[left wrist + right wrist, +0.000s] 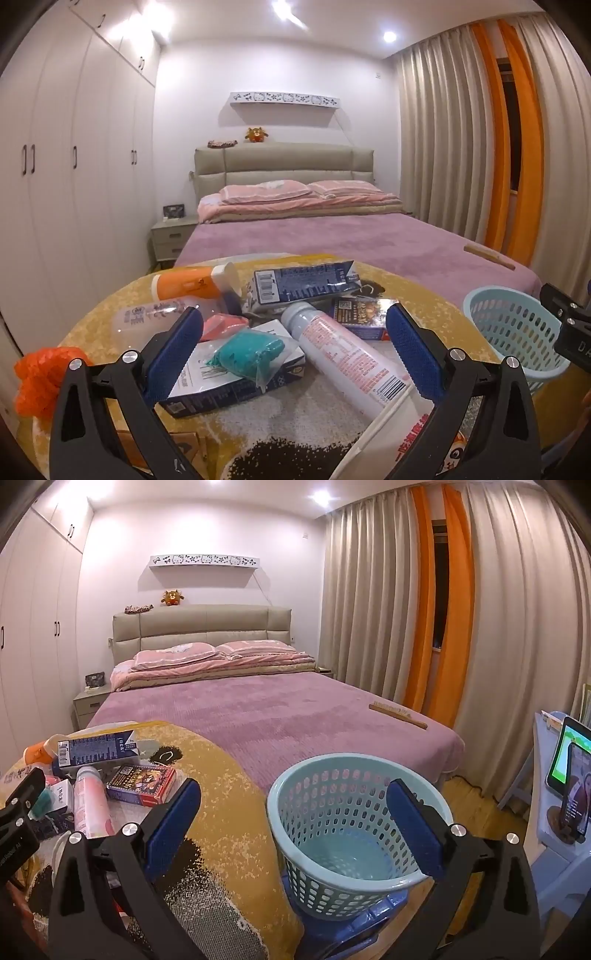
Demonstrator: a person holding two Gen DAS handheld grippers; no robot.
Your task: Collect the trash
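The left gripper (295, 350) hung with its fingers spread wide and nothing between the pads, just short of the trash heaped on the yellow cloth (417, 295). Nearest its jaws lay a white tube (343, 358) and a teal packet (251, 350) resting on a flat box (236, 384). Behind them sat a dark carton (306, 286), a card box (364, 314), a clear bottle (155, 314) and an orange bottle (188, 286), with an orange bag (40, 380) at the left edge. The right gripper (293, 830) was likewise wide open and empty, aimed at the blue basket (332, 886), which held nothing and seemed to stand on a blue stool, though little of that showed.

By my reading, nothing had been collected yet and the first pick was in hand. The next move called for the left jaws to drop over the tube or the packet, close, and carry it rightward to the basket.

Only the left view showed the packet, both bottles and the orange bag clearly. Only the right view showed the basket's bare floor and a tablet (565, 760) on a stand at far right. Beyond, both showed the bed (277, 720).
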